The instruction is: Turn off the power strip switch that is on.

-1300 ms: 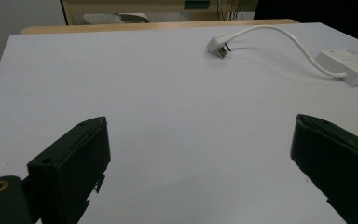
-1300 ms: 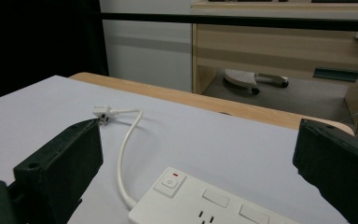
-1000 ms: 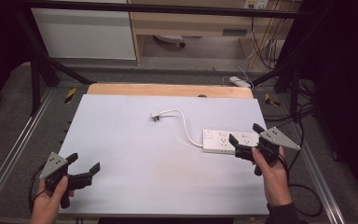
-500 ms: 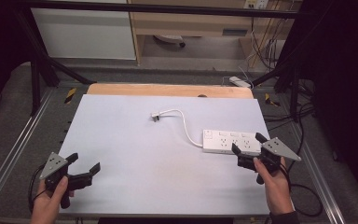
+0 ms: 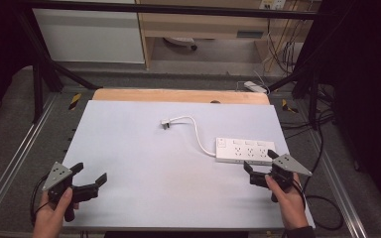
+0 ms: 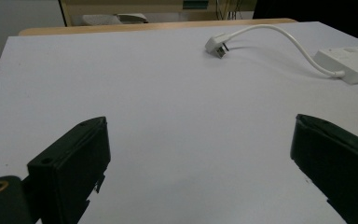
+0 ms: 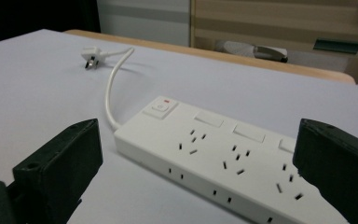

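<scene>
In the high view, the white power strip [image 5: 245, 150] is seen lying flat on the tabletop [image 5: 139, 148] near its right edge, its cord [image 5: 196, 133] curling away to the plug [image 5: 165, 124] near the middle. The right tongs [image 5: 259, 167] are held just on the near side of the strip, spread wide and holding nothing. The left tongs [image 5: 89, 176] are kept well apart from it at the near left corner, likewise spread and empty.

In the left gripper view, only bare tabletop is framed between the wide jaws, with the plug [image 6: 216, 46] far ahead and an end of the strip [image 6: 349, 63] at the right edge.

In the right gripper view, the strip [image 7: 223, 161] is seen lying slantwise between the open jaws, switch [image 7: 160, 107] end to the left. Whether the jaws already straddle the strip's body or sit just short of it cannot quite be told from this angle.

The step in hand is judged to be a grasp on the strip. It would be done well if the tongs were squared to its long sides, lowered until the jaws flank the body, and closed across the narrow width, away from the switch and the cord.
</scene>
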`<action>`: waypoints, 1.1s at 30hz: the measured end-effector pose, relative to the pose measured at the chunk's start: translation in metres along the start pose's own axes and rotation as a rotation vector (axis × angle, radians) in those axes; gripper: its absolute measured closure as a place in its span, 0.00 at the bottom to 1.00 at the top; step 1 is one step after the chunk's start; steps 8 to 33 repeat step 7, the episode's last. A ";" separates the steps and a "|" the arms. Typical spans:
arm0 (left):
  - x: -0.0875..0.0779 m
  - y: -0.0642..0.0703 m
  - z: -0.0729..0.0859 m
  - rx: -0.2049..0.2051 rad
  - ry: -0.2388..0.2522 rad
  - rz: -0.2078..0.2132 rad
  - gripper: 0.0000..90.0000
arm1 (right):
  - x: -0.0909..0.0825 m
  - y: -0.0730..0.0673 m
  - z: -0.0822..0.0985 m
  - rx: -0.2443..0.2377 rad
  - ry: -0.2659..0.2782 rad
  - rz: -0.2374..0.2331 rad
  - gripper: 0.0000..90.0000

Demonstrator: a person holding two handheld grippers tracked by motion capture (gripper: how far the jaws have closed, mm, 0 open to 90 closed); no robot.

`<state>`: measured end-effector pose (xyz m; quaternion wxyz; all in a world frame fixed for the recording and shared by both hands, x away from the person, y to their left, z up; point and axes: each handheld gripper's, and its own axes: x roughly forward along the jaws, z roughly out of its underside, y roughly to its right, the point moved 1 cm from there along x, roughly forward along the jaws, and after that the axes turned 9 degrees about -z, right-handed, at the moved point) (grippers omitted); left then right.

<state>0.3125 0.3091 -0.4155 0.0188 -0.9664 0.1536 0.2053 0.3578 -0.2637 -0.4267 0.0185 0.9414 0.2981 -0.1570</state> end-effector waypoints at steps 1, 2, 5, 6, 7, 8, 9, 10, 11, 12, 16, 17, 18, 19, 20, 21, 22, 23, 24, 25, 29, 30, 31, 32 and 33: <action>0.000 0.000 0.000 0.000 0.001 0.001 0.05 | 0.002 -0.001 0.003 0.001 -0.014 -0.005 0.02; 0.000 0.000 0.000 0.000 0.001 0.002 0.05 | 0.004 -0.002 0.006 0.004 -0.030 -0.010 0.02; 0.000 0.001 0.000 0.004 0.000 0.002 0.05 | 0.011 -0.004 0.014 0.016 -0.083 -0.036 0.03; 0.000 0.001 0.000 0.003 0.000 0.003 0.05 | 0.012 -0.005 0.016 0.016 -0.105 -0.033 0.03; 0.000 0.001 0.000 0.005 -0.001 0.004 0.05 | 0.014 -0.005 0.018 0.020 -0.123 -0.032 0.03; 0.000 0.001 0.000 0.005 -0.001 0.004 0.05 | 0.014 -0.005 0.018 0.020 -0.123 -0.032 0.03; 0.000 0.001 0.000 0.005 -0.001 0.004 0.05 | 0.014 -0.005 0.018 0.020 -0.123 -0.032 0.03; 0.000 0.001 0.000 0.005 -0.001 0.004 0.05 | 0.014 -0.005 0.018 0.020 -0.123 -0.032 0.03; 0.000 0.001 0.000 0.005 -0.001 0.004 0.05 | 0.014 -0.005 0.018 0.020 -0.123 -0.032 0.03; 0.000 0.001 0.000 0.005 -0.001 0.004 0.05 | 0.014 -0.005 0.018 0.020 -0.123 -0.032 0.03; 0.000 0.001 0.000 0.005 -0.001 0.004 0.05 | 0.014 -0.005 0.018 0.020 -0.123 -0.032 0.03; 0.000 0.001 0.000 0.005 -0.001 0.004 0.05 | 0.014 -0.005 0.018 0.020 -0.123 -0.032 0.03; 0.000 0.001 0.000 0.005 -0.001 0.004 0.05 | 0.014 -0.005 0.018 0.020 -0.123 -0.032 0.03; 0.000 0.001 0.000 0.005 -0.001 0.004 0.05 | 0.014 -0.005 0.018 0.020 -0.123 -0.032 0.03; 0.000 0.001 0.000 0.005 -0.001 0.004 0.05 | 0.014 -0.005 0.018 0.020 -0.123 -0.032 0.03; 0.000 0.001 0.000 0.005 -0.001 0.004 0.05 | 0.014 -0.005 0.018 0.020 -0.123 -0.032 0.03; 0.000 0.001 0.000 0.005 -0.001 0.004 0.05 | 0.014 -0.005 0.018 0.020 -0.123 -0.032 0.03; 0.000 0.001 0.000 0.005 -0.001 0.004 0.05 | 0.014 -0.005 0.018 0.020 -0.123 -0.032 0.03; 0.000 0.001 0.000 0.005 -0.001 0.004 0.05 | 0.014 -0.005 0.018 0.020 -0.123 -0.032 0.03; 0.000 0.001 0.000 0.005 -0.001 0.004 0.05 | 0.014 -0.005 0.018 0.020 -0.123 -0.032 0.03; 0.000 0.001 0.000 0.005 -0.001 0.004 0.05 | 0.014 -0.005 0.018 0.020 -0.123 -0.032 0.03; 0.000 0.001 0.000 0.005 -0.001 0.004 0.05 | 0.014 -0.005 0.018 0.020 -0.123 -0.032 0.03; 0.000 0.001 0.000 0.005 -0.001 0.004 0.05 | 0.014 -0.005 0.018 0.020 -0.123 -0.032 0.03; 0.000 0.001 0.000 0.005 -0.001 0.004 0.05 | 0.014 -0.005 0.018 0.020 -0.123 -0.032 0.03; 0.000 0.001 0.000 0.005 -0.001 0.004 0.05 | 0.014 -0.005 0.018 0.020 -0.123 -0.032 0.03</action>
